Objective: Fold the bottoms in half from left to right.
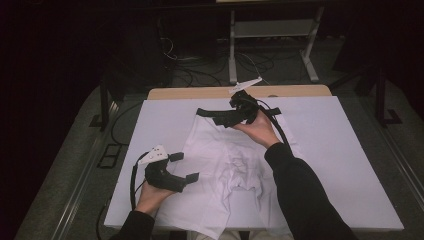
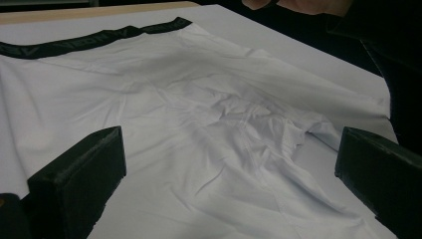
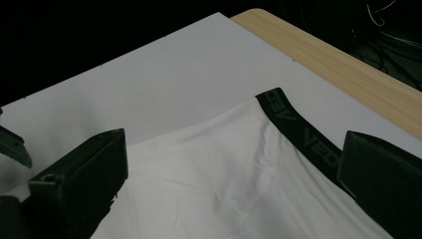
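High view: both my hand-held grippers, left (image 1: 186,166) and right (image 1: 220,119), gape over white cotton boxer briefs (image 1: 225,165); a careless pinch at the black waistband (image 1: 206,112) could bunch them.

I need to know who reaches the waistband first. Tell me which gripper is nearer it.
The right gripper, by the black waistband at the far edge. The left gripper is open over the leg end.
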